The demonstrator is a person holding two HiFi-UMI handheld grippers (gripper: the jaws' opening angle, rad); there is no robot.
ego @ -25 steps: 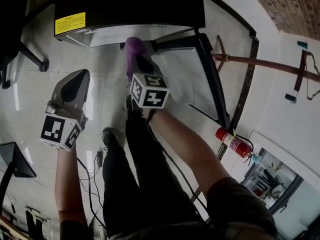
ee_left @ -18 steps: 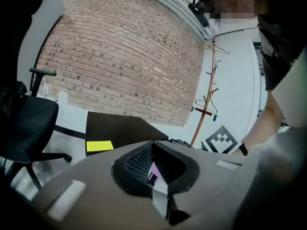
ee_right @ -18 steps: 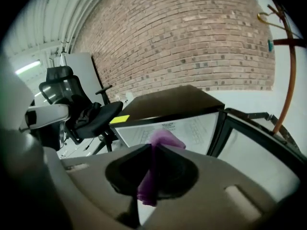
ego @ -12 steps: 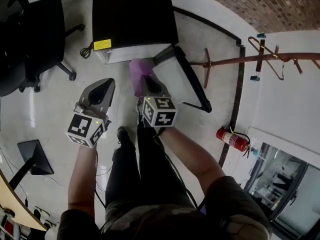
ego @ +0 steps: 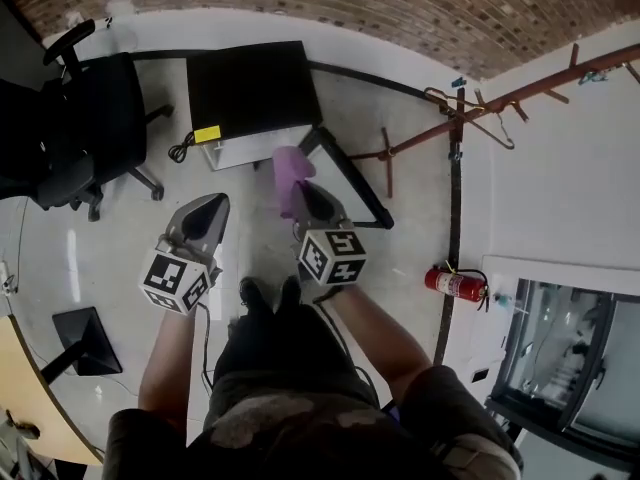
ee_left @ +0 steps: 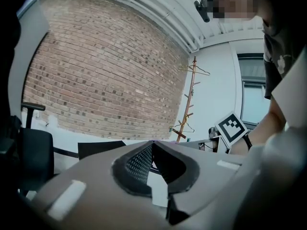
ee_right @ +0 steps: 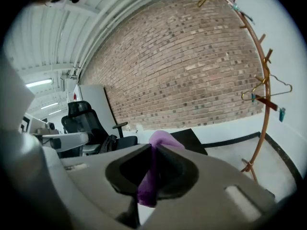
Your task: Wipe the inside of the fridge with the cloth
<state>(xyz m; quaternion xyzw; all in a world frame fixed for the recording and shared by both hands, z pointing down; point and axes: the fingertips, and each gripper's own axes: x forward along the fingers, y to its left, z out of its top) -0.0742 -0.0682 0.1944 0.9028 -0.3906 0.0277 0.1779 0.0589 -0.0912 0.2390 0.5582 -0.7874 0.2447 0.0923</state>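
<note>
Fridge (ego: 250,90) receded; right gripper (ego: 303,194) clamps one cloth (ego: 289,166).

We find no legible text, number or brand in any view.
1. Yellow label (ego: 207,134) on the black fridge (ego: 250,83): we cannot read its print, which is too small.
2. Black-and-white square markers on the cubes of the left tongs (ego: 213,203) and right tongs (ego: 300,190): patterns only, no lettering.
3. Pale label on the red fire extinguisher (ego: 452,284): too blurred for us to read.
</note>
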